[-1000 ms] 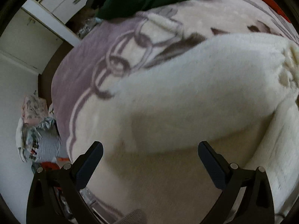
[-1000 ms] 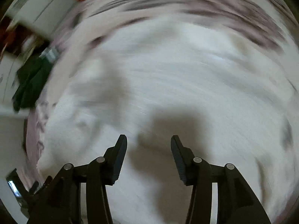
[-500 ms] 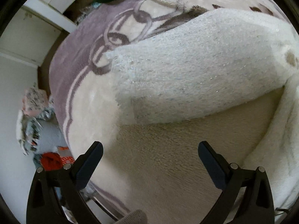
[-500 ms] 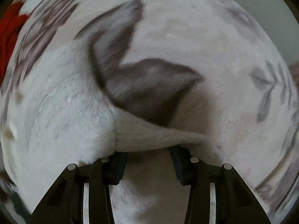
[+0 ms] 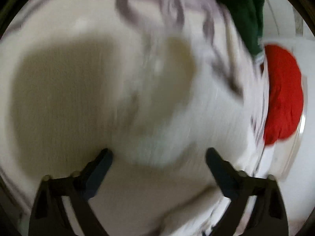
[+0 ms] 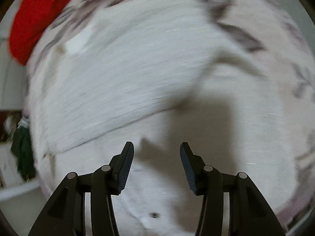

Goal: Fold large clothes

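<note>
A large fluffy white garment (image 6: 128,74) lies spread on the patterned bed blanket (image 6: 285,39), with one part folded over itself. It also fills the left wrist view (image 5: 157,98), blurred by motion. My left gripper (image 5: 158,157) is open wide and empty just above the white fabric. My right gripper (image 6: 157,153) is open and empty above the garment, near the edge of the folded layer (image 6: 137,122).
A red cloth (image 5: 283,98) lies at the bed's far side, also in the right wrist view (image 6: 35,19). A dark green garment (image 5: 246,15) lies beyond the blanket, also in the right wrist view (image 6: 23,153). White cabinets (image 6: 11,177) stand by the bed.
My right gripper let go of the white fabric, opened and lifted back. My left gripper swung right; the red cloth and green garment came into its view. Both views are motion-blurred.
</note>
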